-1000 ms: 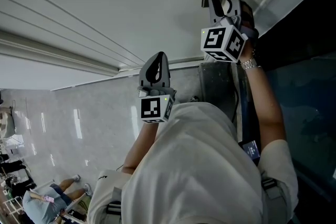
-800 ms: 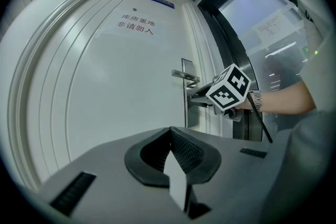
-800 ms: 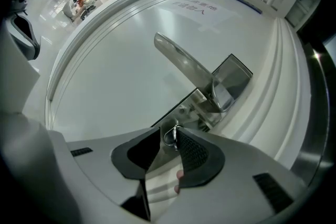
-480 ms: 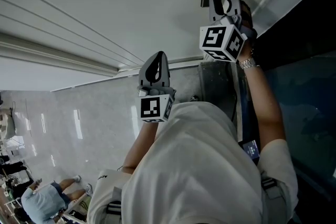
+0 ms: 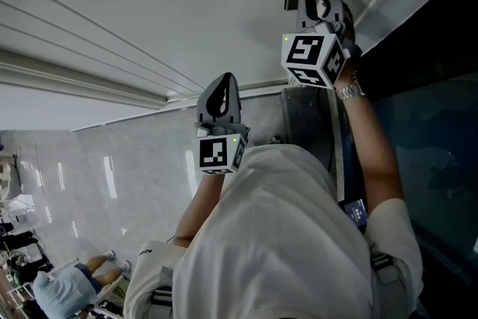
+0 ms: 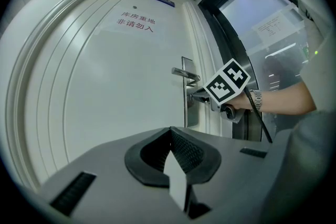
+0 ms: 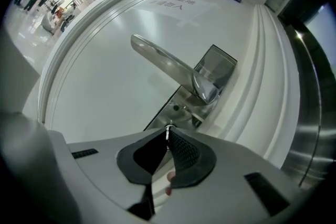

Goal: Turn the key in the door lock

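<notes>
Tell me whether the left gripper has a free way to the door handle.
Probably yes. The door handle juts out bare above the right gripper, whose jaws have just been closing on the key lower down. Nothing stands between the shut, empty left gripper and it.

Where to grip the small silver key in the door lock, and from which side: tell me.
Grip the silver key by its flat bow, straight on, below the silver lever handle. It juts edge-on, so jaws meet its flat faces. The right gripper has just been closing on it.

Thin silver key (image 7: 167,132) (seen edge-on), at steel door lock (image 7: 178,107)
</notes>
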{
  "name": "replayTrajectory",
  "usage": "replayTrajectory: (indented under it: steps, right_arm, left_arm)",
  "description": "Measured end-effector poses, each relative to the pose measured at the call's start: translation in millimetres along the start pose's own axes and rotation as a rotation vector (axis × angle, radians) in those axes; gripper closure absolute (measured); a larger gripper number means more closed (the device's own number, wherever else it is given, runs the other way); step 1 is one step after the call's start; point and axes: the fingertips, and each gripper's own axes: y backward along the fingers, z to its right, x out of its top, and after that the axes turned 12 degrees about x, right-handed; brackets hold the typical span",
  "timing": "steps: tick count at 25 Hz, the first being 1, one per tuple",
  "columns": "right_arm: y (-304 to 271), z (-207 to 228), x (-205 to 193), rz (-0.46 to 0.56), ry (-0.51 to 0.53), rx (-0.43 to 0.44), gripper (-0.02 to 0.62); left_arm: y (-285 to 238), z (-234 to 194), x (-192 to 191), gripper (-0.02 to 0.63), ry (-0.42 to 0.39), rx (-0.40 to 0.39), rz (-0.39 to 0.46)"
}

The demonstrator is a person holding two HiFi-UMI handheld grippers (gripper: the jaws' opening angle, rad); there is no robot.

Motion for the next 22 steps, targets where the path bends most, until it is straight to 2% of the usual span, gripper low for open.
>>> replayTrajectory:
  steps: [8, 17, 22]
  right_arm:
    - [-1.7, 2.9, -0.3, 0.064, -0.28, 0.016, 0.58]
    - [-3.8, 9.1, -7.1, 0.169, -0.801, 0.12, 0.58]
    - [-4.8, 10.1, -9.1, 0.215, -1.009, 0.172, 0.58]
  left_arm:
    - [-1.4, 2.6, -2.5, 0.597, -0.002, -0.008, -0.005]
    - [-3.0, 3.9, -4.6, 0.597, 0.0, -0.007, -0.009]
    - [-3.0, 4.0, -5.6, 0.597, -0.003, -0.009, -0.013]
